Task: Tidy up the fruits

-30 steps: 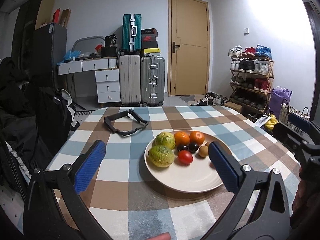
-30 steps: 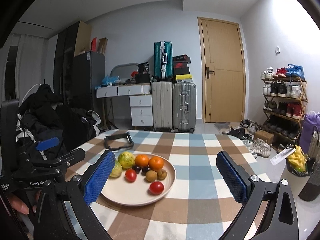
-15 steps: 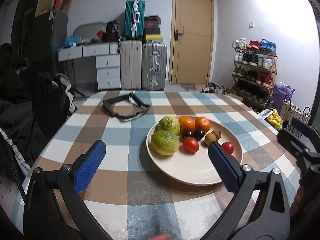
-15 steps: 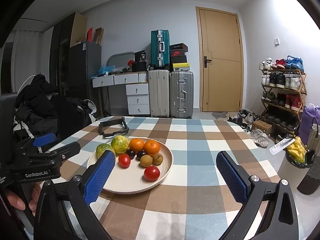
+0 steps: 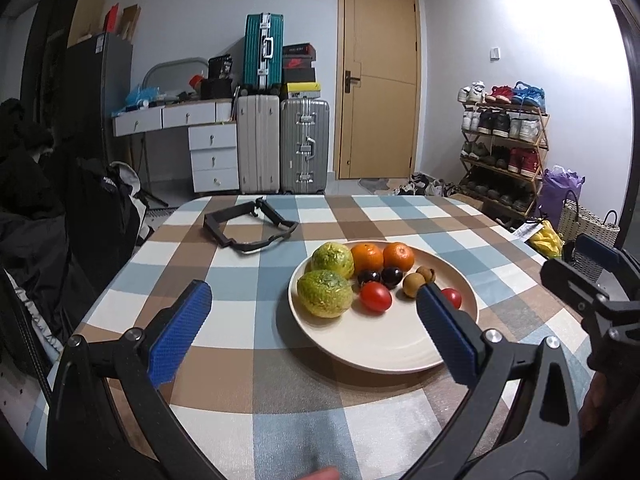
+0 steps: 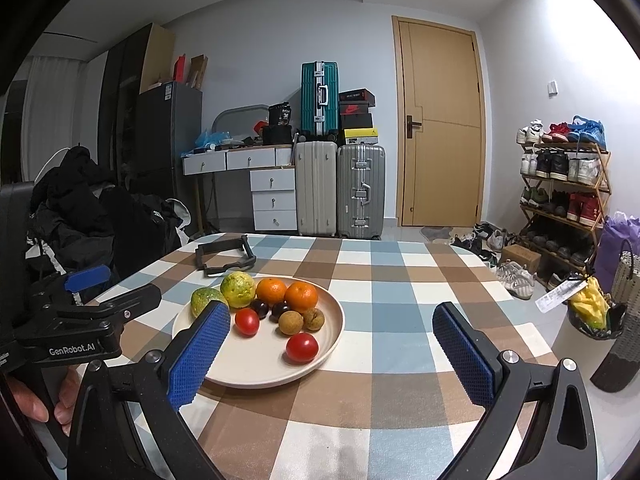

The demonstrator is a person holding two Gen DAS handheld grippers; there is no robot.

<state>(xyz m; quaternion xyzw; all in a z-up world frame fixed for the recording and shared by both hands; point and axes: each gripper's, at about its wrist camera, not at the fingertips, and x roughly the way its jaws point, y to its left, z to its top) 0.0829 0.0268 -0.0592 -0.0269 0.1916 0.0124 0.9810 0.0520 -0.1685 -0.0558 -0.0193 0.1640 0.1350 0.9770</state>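
The left tongs point(image 5: 312, 322) hang above the near part of the checked tabletop point(image 5: 248, 280), their blue pads spread wide with nothing between them but cloth and the near-left rim of the plate; their right pad point(image 5: 444, 332) stands in front of the plate's right side. On the far left of the tabletop lies a black strap-like frame point(image 5: 250, 230), well apart from the plate. The cream plate point(image 5: 372, 352) sits right of centre in the left wrist view, and all the fruit is gathered on its far half; leftmost are two green-yellow citrus fruits, one nearer point(image 5: 325, 293) and one behind it point(image 5: 333, 260), touching or nearly so; next to them two oranges point(image 5: 367, 257) side by side at the back; in front of those two dark plum-like fruits point(image 5: 380, 276); a red tomato point(image 5: 375, 297) lies just beside the nearer citrus; two small brown round fruits point(image 5: 413, 284) sit to its right; a second tomato point(image 5: 452, 298) is half hidden by the left tongs' pad. The right tongs point(image 6: 332, 354) are likewise wide open and grip nothing; their left pad point(image 6: 200, 354) overlaps the plate's near-left edge in that view, and their right pad is over bare cloth to the right of the plate.
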